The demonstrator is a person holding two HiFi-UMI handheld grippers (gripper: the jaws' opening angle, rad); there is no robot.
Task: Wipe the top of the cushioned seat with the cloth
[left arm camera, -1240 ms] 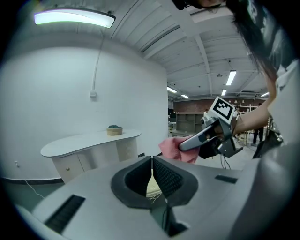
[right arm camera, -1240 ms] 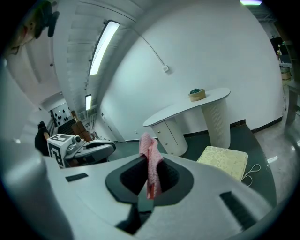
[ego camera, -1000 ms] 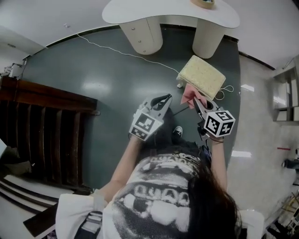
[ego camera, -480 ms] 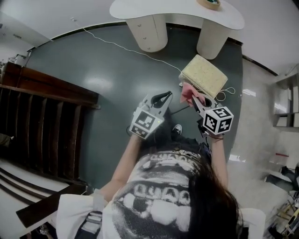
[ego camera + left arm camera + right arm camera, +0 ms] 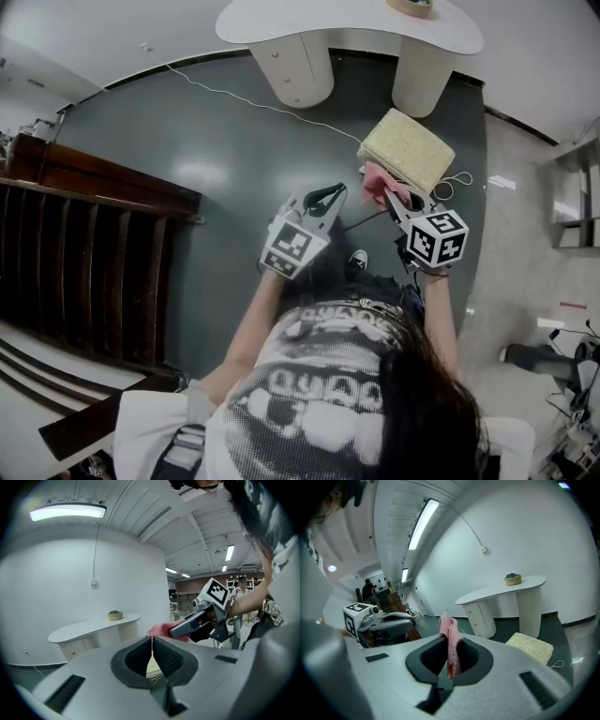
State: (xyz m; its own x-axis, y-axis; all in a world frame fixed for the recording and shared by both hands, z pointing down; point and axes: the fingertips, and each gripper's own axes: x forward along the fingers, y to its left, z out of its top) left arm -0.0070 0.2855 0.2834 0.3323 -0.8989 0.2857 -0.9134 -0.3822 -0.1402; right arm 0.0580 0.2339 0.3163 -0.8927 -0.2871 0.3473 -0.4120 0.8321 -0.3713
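Observation:
The cushioned seat (image 5: 409, 149) is a low cream-topped stool on the dark green floor, also seen at the lower right of the right gripper view (image 5: 530, 647). My right gripper (image 5: 390, 200) is shut on a pink cloth (image 5: 380, 181), held in the air just short of the seat's near edge. In the right gripper view the cloth (image 5: 450, 648) hangs pinched between the jaws. My left gripper (image 5: 327, 198) hovers beside it to the left, shut with nothing in it. The left gripper view shows the cloth (image 5: 159, 630) and the right gripper beyond the closed jaws.
A white curved table (image 5: 347, 23) on two round pedestals stands behind the seat, with a small bowl (image 5: 409, 6) on top. A white cable (image 5: 246, 99) runs across the floor. Dark wooden stairs (image 5: 84, 253) lie to the left. A shoe (image 5: 355, 262) shows below the grippers.
The head view has shifted slightly; both grippers and the cloth keep nearly the same place near the seat.

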